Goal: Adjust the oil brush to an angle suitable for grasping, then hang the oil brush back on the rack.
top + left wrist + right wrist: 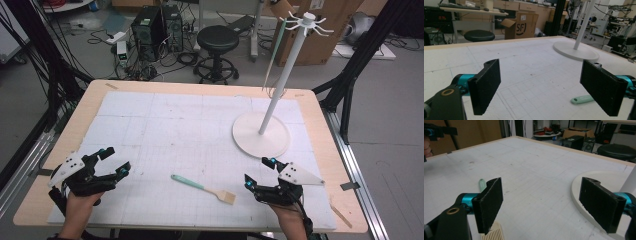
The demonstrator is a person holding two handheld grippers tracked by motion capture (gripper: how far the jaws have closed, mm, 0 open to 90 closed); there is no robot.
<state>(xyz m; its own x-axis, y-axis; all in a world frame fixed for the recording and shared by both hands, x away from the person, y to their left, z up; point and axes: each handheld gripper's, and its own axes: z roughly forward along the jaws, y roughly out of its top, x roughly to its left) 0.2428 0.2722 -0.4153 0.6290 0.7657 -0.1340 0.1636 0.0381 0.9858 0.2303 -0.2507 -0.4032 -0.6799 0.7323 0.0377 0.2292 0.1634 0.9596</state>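
A spatula (202, 188) with a mint-green handle and a pale slotted head lies flat on the white gridded mat, near the front middle. My left gripper (115, 161) is at the front left, well to the left of the spatula; its jaws stand wide open with nothing between them (544, 87). The spatula's handle tip (581, 100) shows beside its right jaw. My right gripper (259, 171) is open and empty just right of the spatula's head (492, 233). A white hook stand (261, 135) rises behind it, with a long thin utensil (272, 55) hanging from a hook.
The stand's round base (584, 180) lies close ahead of my right gripper. A thin wooden stick (342, 215) rests on the table's front right corner. Beyond the far edge are a black stool (217, 40), computer towers (155, 30) and cardboard boxes.
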